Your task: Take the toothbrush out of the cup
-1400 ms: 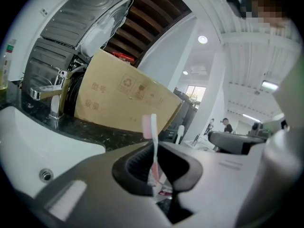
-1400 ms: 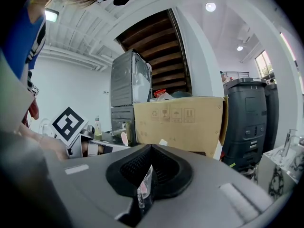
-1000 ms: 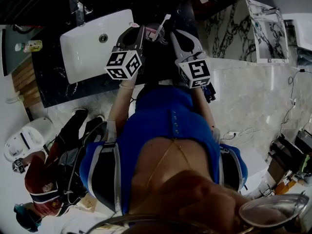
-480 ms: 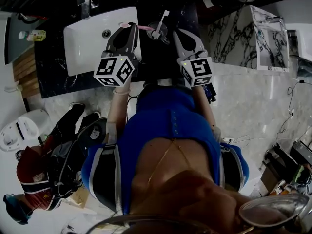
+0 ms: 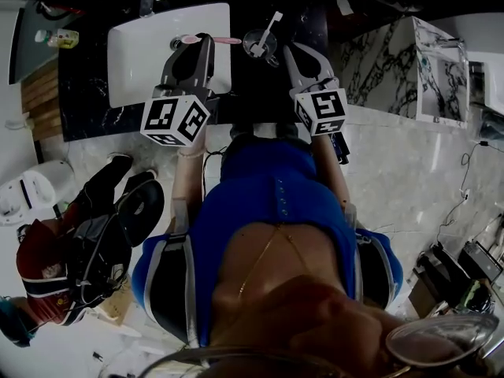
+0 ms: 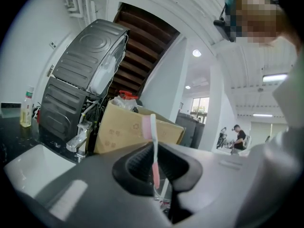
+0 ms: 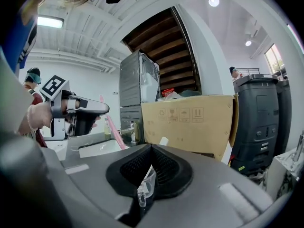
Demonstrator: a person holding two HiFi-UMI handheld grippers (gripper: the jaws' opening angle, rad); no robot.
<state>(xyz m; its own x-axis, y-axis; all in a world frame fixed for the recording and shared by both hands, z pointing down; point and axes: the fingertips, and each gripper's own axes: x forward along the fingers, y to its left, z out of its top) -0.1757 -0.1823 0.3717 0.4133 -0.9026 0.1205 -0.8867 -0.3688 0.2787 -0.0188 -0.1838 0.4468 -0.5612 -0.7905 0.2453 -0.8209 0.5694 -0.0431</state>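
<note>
A pink toothbrush (image 5: 214,40) lies crosswise over the white sink's right edge, and my left gripper (image 5: 205,39) is shut on its handle. In the left gripper view the pink toothbrush (image 6: 154,163) stands upright between the closed jaws, bristle head up. A clear cup (image 5: 260,46) sits on the dark counter just right of the sink with a white toothbrush (image 5: 272,27) still leaning in it. My right gripper (image 5: 286,48) is shut on the cup's rim (image 7: 144,185), seen pinched between the pads. The left gripper (image 7: 80,110) with the pink brush shows at that view's left.
The white sink (image 5: 134,53) has a faucet (image 6: 77,141) at its back. A cardboard box (image 6: 121,132) and a grey machine (image 6: 80,89) stand behind the counter. A bottle (image 5: 57,38) stands far left. A person (image 5: 59,278) crouches on the floor at lower left.
The left gripper has drawn the pink toothbrush leftward, away from the cup and over the sink. The right gripper stays shut on the cup.
</note>
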